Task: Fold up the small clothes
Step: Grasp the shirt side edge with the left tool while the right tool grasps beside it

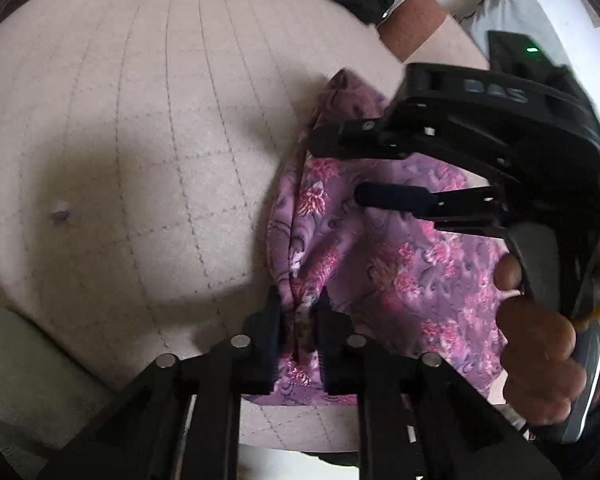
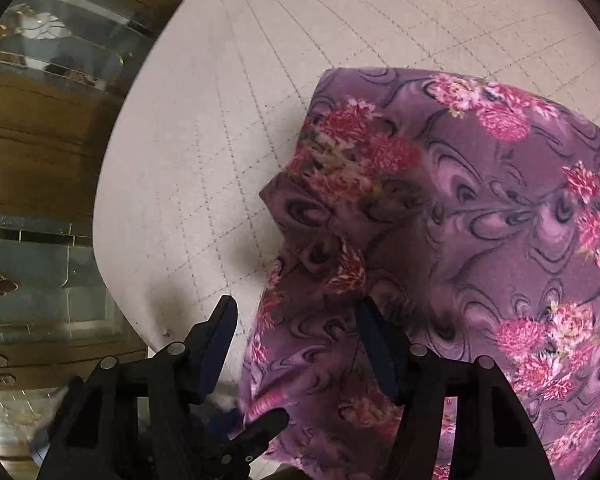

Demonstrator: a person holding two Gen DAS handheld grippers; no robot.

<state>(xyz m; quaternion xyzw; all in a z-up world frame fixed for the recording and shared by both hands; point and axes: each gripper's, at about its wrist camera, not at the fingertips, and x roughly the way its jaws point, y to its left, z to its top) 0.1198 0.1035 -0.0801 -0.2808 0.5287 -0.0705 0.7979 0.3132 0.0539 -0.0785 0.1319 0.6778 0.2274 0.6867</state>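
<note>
Left wrist view shows the left gripper (image 1: 298, 320) pinching a bunched edge of the purple floral garment (image 1: 380, 264) lying on the quilted pink surface (image 1: 140, 120), while the right gripper (image 2: 296, 344) hangs over it, fingers spread.

This was a home, a furnished living room or bedroom by the look of it. Past the left finger of the right gripper (image 2: 296, 344) stood a dark wooden cabinet (image 2: 52, 168) with gilt-trimmed glass doors, and ahead of both grippers spread a pale quilted cover (image 1: 140, 140) stitched in a grid. Beyond the left gripper (image 1: 298, 332), a brown cushion (image 1: 412, 24) lay at the cover's far edge.
</note>
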